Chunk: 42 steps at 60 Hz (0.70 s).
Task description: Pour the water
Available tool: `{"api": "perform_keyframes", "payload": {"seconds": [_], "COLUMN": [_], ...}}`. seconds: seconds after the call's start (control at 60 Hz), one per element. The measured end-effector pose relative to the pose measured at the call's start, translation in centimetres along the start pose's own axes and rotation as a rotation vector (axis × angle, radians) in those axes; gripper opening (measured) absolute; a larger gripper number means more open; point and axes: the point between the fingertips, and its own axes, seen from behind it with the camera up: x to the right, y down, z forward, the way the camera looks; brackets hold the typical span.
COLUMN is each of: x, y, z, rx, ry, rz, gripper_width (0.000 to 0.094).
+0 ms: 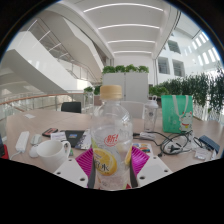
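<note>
A clear plastic drink bottle [111, 140] stands upright between the two fingers of the handheld gripper [112, 165], its long axis vertical and its tan cap [111, 91] pointing straight up toward the ceiling. The pink pads [84, 160] on the fingers' inner faces sit close against the bottle's lower sides, left and right; whether both actually press on it cannot be told from this view. The bottle carries a white label with red characters and a picture of a yellow, lemon-like fruit near its base, which fills the space between the fingers.

Behind the bottle stretches a pale table [40, 122]. To its left sits a white cup [52, 149] on a white saucer [40, 156], with a smaller white object [21, 143] further left. A small card or box [58, 136] lies just behind the cup. To the right of the bottle stands a clear glass [150, 116], and beyond that a green bag [177, 112]. Dark cables and what appears to be headphones [178, 143] lie on the table near the right finger. A dark chair [71, 107] is at the table's far side, with a planter of green foliage [125, 70] behind it and a bright white atrium overhead.
</note>
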Motion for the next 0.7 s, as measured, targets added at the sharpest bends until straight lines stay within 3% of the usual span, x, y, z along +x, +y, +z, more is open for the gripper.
{"api": "perform_keyframes", "payload": {"seconds": [0.083, 0.1, 0.267, 0.35, 0.417, 0.467, 0.7], "x": [0.8, 0.9, 1.4, 1.0, 1.0, 1.1, -1.4], "y": [3.0, 2.7, 1.8, 3.1, 3.9, 3.7, -0.6], "z": [0.6, 0.1, -0.9, -1.1, -2.8, -4.1, -15.8], "rx": [-0.043, -0.009, 0.006, -0.074, -0.185, -0.2, -0.2], "ry": [-0.019, -0.027, -0.063, -0.049, -0.029, -0.016, 0.127], "rz": [0.022, 0.029, 0.042, 0.042, 0.074, 0.089, 0.095], "gripper_width": [0.0505, 0.0502, 0.052, 0.0571, 0.071, 0.0852, 0.0833]}}
